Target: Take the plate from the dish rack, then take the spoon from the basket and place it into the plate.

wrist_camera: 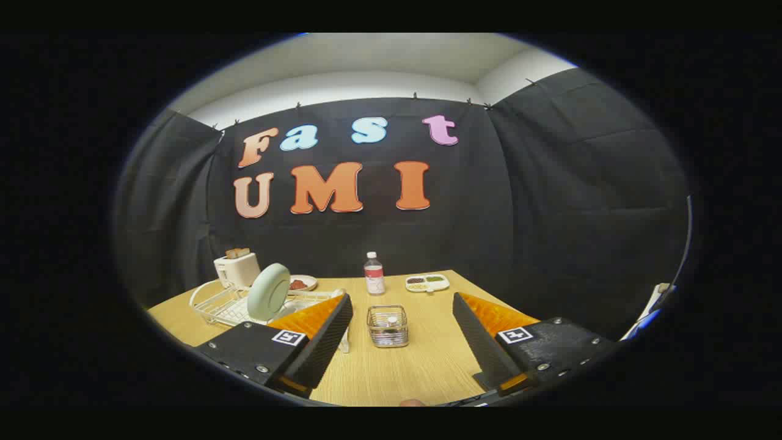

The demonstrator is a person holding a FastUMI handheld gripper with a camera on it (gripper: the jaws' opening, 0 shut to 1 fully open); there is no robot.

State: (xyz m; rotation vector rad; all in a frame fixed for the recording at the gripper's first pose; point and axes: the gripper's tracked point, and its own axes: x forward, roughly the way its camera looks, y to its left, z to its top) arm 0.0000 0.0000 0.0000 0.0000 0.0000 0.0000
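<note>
A light wooden table (pixel 427 360) stands before black cloth walls (pixel 550 201) under a white ceiling (pixel 379 58).

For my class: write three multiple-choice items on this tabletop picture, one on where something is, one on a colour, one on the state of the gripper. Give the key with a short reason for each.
1. Where does the wire basket stand?
A. On the wooden table, between and just ahead of the fingers
B. Inside the dish rack
C. On top of the toaster

2. What colour is the plate in the dish rack?
A. Bright red
B. Pale green
C. Black

3. How is the gripper set?
A. Shut on the plate
B. Shut on the basket
C. Open, holding nothing

Key: 1 A, the basket sits on the table in the gap between the fingers. 2 B, the plate standing on edge in the white rack is pale green. 3 C, the fingers are wide apart and touch nothing.
</note>
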